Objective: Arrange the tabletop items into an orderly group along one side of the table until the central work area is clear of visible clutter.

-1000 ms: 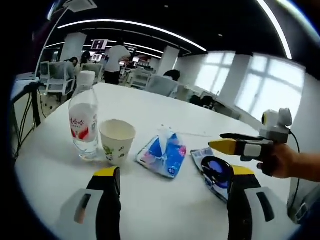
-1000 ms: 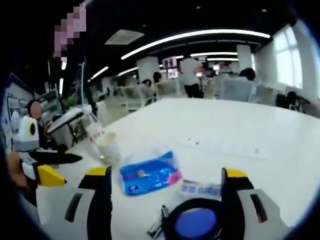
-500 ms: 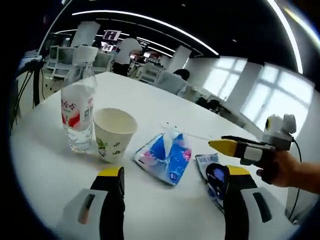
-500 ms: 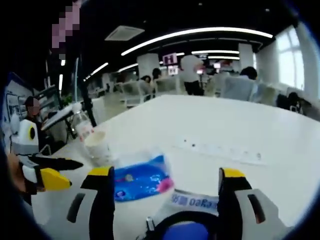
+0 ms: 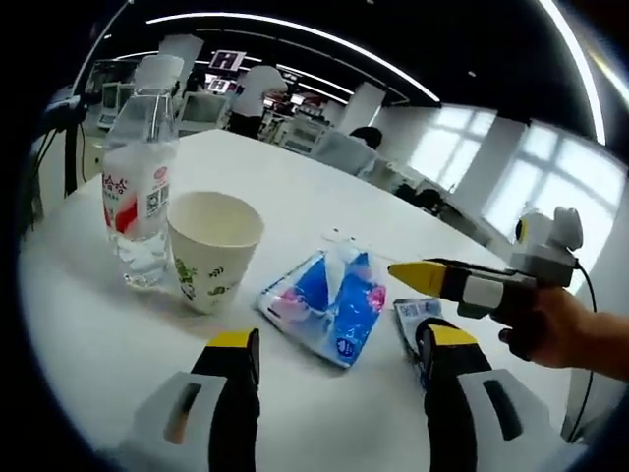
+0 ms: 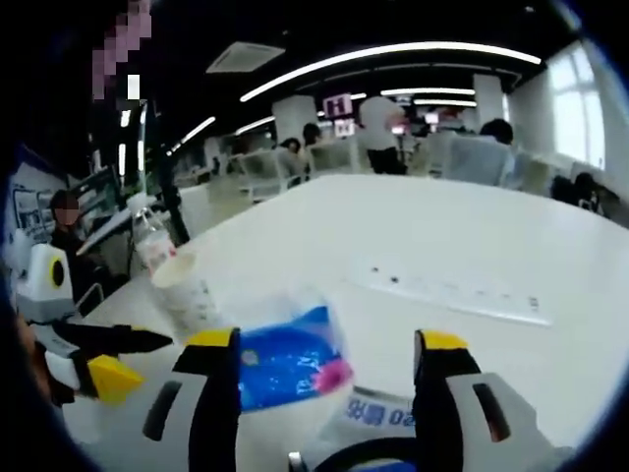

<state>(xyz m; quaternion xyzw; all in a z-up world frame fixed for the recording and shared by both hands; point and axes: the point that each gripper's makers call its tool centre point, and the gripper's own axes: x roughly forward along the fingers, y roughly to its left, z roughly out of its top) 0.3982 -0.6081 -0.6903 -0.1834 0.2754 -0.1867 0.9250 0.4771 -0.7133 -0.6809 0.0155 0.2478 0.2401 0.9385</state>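
On the white round tabletop (image 5: pixel 295 211), a blue plastic tissue pack (image 5: pixel 326 303) is lying just ahead of the open left tongs (image 5: pixel 334 352), long axis pointing away; the right tongs (image 6: pixel 326 356), also open, are straddling a dark round item (image 6: pixel 369 455)

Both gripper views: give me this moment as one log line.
left gripper: open, at tissue pack | right gripper: open, over blue packet | paper cup, water bottle: upright, untouched

Crowded near edge, open far desk

Bottle (image 5: pixel 138 187), cup (image 5: pixel 212 246) and tissue pack (image 5: pixel 324 303) block twelve o'clock; desk (image 6: pixel 472 236) beyond lies open.
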